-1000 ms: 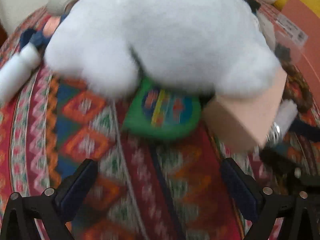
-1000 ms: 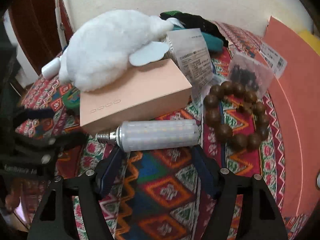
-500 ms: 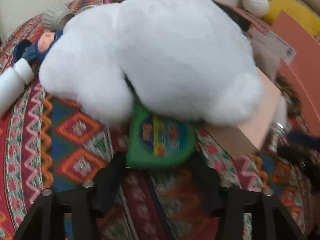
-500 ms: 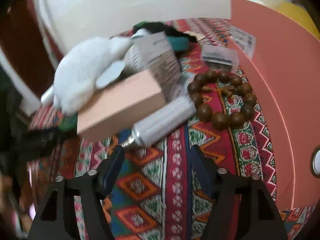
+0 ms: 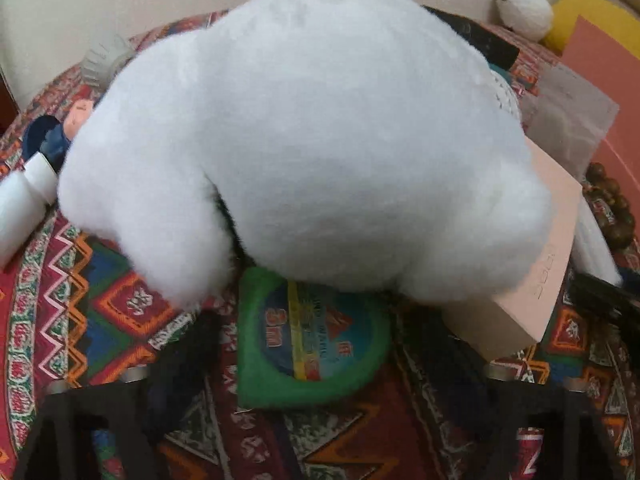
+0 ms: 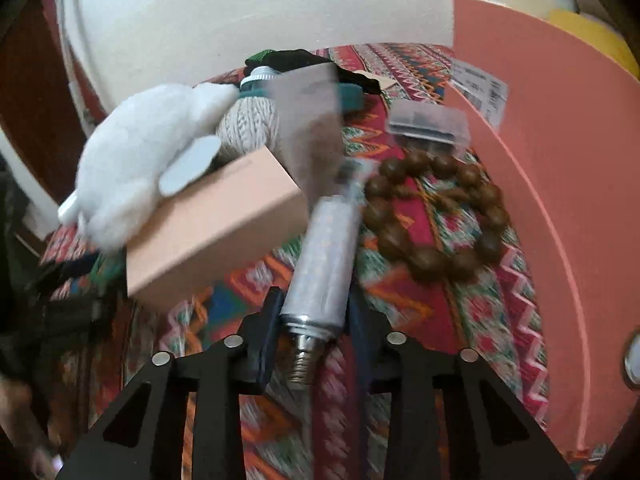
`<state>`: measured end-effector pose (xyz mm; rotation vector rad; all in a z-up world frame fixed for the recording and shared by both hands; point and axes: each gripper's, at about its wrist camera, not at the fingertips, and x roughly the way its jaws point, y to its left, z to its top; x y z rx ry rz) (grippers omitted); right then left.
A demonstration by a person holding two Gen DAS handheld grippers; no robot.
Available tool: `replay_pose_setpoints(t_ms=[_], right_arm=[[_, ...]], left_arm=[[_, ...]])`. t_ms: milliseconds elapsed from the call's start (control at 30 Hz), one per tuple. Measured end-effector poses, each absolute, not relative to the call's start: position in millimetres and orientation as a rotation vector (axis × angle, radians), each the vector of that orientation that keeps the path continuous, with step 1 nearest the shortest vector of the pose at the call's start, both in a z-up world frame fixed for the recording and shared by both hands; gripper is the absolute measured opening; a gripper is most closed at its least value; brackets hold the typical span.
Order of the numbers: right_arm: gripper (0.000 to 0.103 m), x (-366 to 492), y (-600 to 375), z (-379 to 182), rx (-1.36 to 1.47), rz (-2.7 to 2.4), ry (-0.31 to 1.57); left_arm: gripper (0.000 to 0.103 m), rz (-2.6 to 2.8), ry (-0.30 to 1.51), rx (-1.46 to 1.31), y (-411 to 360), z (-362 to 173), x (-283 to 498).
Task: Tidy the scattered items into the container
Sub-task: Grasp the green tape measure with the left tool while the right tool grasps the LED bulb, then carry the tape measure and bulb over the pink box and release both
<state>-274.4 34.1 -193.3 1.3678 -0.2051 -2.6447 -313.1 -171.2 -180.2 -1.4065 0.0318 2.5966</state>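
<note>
Since a second ago, my right gripper (image 6: 313, 322) has closed in and is now pinching the bulb (image 6: 325, 261) above the patterned cloth (image 6: 448, 312), beside the pink container (image 6: 560, 184). I am holding my left gripper (image 5: 316, 364) spread around the green tape measure (image 5: 308, 340), which is lying half under the white plush toy (image 5: 320, 128).

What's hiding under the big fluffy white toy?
The white plush toy lies on a green tape measure and the corner of a pink box. Only the tape measure's near part shows; anything further underneath is covered.
</note>
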Motion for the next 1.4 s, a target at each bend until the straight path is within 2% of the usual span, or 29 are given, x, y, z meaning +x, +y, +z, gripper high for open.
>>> replay_pose_setpoints(t_ms=[33,100,167,200,267,300,333,367,400,433,467,733,1067,1400], right_arm=[[0.033,-267.7,40.3,-192.5,1.369,-2.632,-0.214],[0.033,-254.1,52.6,-191.9,1.376,-2.608,-0.225],[0.035,-249.6,56.7,-193.1,1.382,-2.603,-0.234],[0.039,-248.4,58.0,-193.7,1.384,-2.604,-0.24],[0.066,-253.9,52.4,-193.6,1.362,-2.644,-0.209],[0.066,-257.6,48.7,-193.5,1.347,-2.669,-0.188],[0.056,-260.3,45.8,-194.3,1.341,-2.682,-0.164],[0.029,-262.4,43.4,-195.6,1.339,-2.687,-0.139],[0.029,-264.5,40.9,-196.9,1.338,-2.692,-0.114],[0.029,-264.4,40.0,-196.5,1.336,-2.686,-0.109],[0.029,-259.8,40.5,-193.5,1.334,-2.664,-0.121],[0.029,-198.2,37.0,-160.2,1.272,-2.533,-0.141],[0.029,-104.3,48.4,-123.7,1.226,-2.448,-0.104],[0.029,0.3,122.7,-109.4,1.247,-2.462,-0.096]], left_arm=[[0.057,2.602,0.031,-1.403,-170.8,-179.6,-313.7],[0.057,2.579,-0.005,-1.409,-175.0,-175.6,-305.4],[0.057,2.582,0.038,-1.411,-169.6,-176.8,-298.6],[0.057,2.584,0.059,-1.411,-166.8,-177.3,-295.2],[0.062,2.588,0.096,-1.412,-161.5,-178.5,-289.0],[0.066,2.597,0.074,-1.414,-160.1,-178.7,-290.7],[0.075,2.605,0.056,-1.416,-158.6,-178.9,-292.2],[0.075,2.613,0.06,-1.418,-155.9,-178.8,-291.9],[0.074,2.62,0.064,-1.42,-153.1,-178.8,-291.6],[0.061,2.625,0.068,-1.422,-150.9,-178.5,-290.7],[0.057,2.623,0.065,-1.427,-151.9,-176.8,-285.2],[0.056,2.631,0.001,-1.449,-150.5,-159.0,-236.0],[0.057,2.645,-0.081,-1.389,-113.8,-124.9,-134.6],[0.057,2.605,-0.106,-1.288,-65.6,-88.0,-46.5]])
